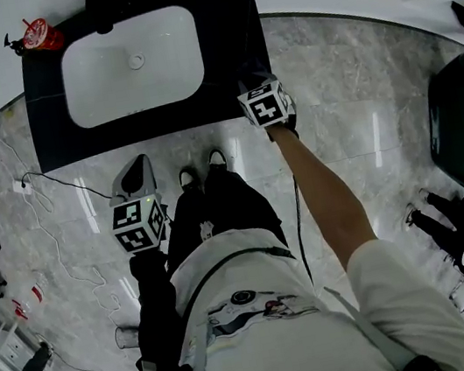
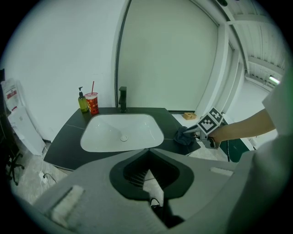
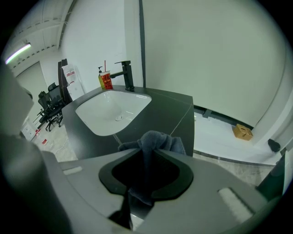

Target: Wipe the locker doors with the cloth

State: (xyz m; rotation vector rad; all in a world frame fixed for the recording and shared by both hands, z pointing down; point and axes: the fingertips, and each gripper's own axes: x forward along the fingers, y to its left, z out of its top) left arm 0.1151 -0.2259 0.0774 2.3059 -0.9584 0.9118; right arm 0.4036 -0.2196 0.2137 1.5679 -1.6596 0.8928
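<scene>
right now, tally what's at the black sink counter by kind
red cup with straw: 1
soap bottle: 1
black faucet: 1
cloth, pinched in the right claw at the counter's corner: 1
total: 4

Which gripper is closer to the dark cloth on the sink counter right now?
Right. The right gripper grips the cloth at the counter's front corner; the left gripper is held back from the counter, empty and apart from the cloth.
</scene>
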